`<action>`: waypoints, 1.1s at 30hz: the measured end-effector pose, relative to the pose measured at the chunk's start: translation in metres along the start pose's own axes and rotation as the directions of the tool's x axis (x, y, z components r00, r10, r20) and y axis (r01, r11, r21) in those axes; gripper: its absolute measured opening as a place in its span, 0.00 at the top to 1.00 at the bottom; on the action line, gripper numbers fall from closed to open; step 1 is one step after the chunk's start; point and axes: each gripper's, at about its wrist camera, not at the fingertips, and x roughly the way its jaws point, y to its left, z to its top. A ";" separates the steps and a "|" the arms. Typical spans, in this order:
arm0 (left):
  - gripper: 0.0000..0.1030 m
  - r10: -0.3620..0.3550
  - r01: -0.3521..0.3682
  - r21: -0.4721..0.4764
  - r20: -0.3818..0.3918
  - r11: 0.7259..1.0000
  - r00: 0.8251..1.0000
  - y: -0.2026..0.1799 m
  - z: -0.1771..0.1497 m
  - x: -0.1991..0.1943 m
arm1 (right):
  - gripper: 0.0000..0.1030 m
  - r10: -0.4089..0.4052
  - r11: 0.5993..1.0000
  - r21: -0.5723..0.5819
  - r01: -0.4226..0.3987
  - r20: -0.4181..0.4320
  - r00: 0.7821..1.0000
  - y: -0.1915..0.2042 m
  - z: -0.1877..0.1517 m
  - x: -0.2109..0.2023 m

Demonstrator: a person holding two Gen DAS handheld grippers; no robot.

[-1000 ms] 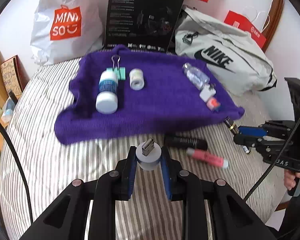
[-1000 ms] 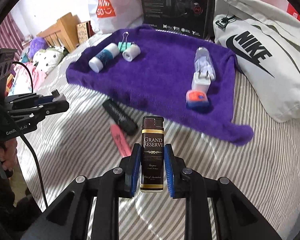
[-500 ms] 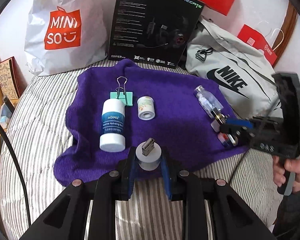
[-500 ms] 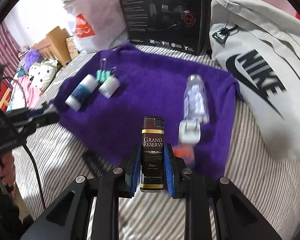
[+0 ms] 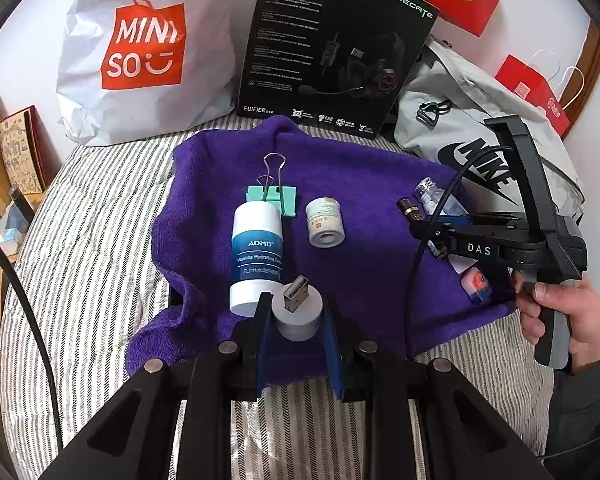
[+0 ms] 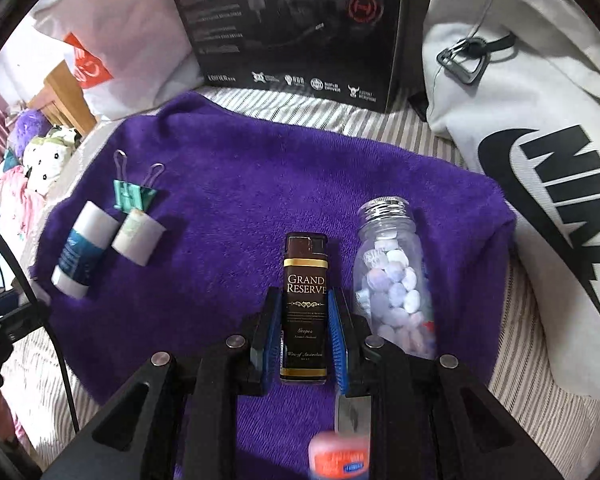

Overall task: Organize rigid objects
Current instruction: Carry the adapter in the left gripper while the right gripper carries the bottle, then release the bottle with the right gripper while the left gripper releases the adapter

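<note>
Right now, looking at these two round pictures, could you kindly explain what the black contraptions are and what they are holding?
No robot here: a person's hand holds a black two-finger gripper, one in each hand, with a wide-angle camera looking forward along its fingers. One picture comes from the left gripper, shut on a small white round USB adapter; that view also shows the other gripper side-on. The other comes from the right gripper, shut on a dark brown Grand Reserve lighter. Below lies a purple towel on a striped bed, bearing a white-and-blue ADMD tube, a green binder clip, a small white jar and a clear bottle of pale tablets.
</note>
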 end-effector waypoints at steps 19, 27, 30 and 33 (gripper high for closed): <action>0.78 -0.027 0.028 0.036 -0.014 0.999 1.000 -0.025 0.020 0.031 | 0.47 0.008 0.995 -0.096 -0.005 0.037 0.999 0.012 -0.021 -0.031; 0.78 0.046 -0.041 0.071 -0.070 0.997 0.996 -0.043 0.024 0.067 | 0.47 -0.003 0.996 -0.093 0.010 0.078 0.997 0.008 -0.057 -0.073; 0.78 0.064 -0.060 0.074 -0.057 0.995 0.996 -0.044 0.021 0.069 | 0.47 -0.012 0.996 -0.087 0.019 0.079 0.997 0.003 -0.071 -0.083; 0.78 0.088 -0.082 0.094 -0.060 0.992 0.994 -0.048 0.018 0.071 | 0.47 -0.027 0.997 -0.076 0.034 0.086 0.996 -0.004 -0.085 -0.094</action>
